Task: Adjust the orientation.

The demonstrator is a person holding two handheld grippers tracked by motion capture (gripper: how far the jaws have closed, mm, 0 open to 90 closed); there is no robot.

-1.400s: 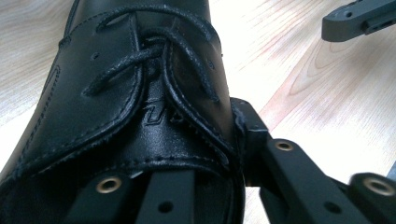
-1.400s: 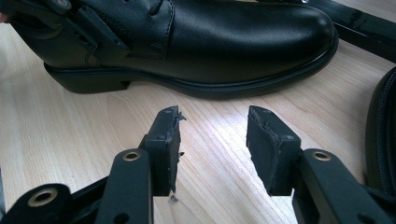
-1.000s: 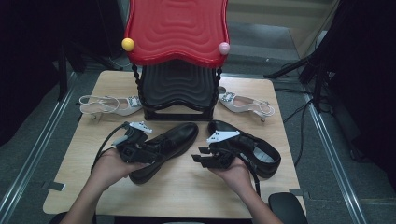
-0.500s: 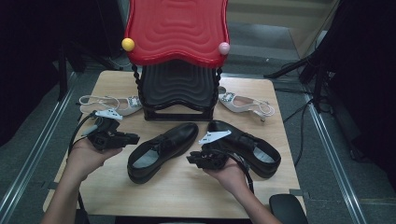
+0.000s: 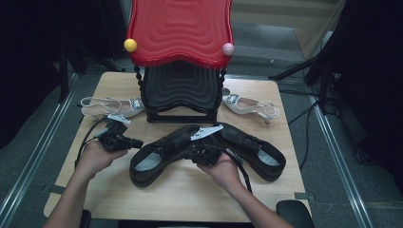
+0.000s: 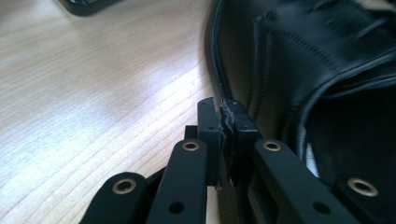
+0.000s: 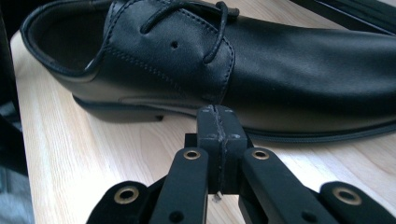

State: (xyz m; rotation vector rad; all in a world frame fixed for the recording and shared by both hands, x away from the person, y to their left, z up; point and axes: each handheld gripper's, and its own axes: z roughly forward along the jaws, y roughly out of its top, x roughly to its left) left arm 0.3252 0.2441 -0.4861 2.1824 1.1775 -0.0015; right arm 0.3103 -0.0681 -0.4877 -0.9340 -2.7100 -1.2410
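Both hands low over the table; left gripper [image 5: 127, 141] and right gripper [image 5: 198, 153] just clenched, nothing between. Two black shoes [image 5: 164, 154], two sandals [image 5: 111, 106].

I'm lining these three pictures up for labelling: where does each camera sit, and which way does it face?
High view: above the person's side, facing forward and down on the table; both forearms enter from below.
Left gripper view: on the left gripper, facing along its shut fingers at the left black shoe.
Right gripper view: on the right gripper, fingers shut, facing the right black shoe.
Shared: both shoes appear from above too.
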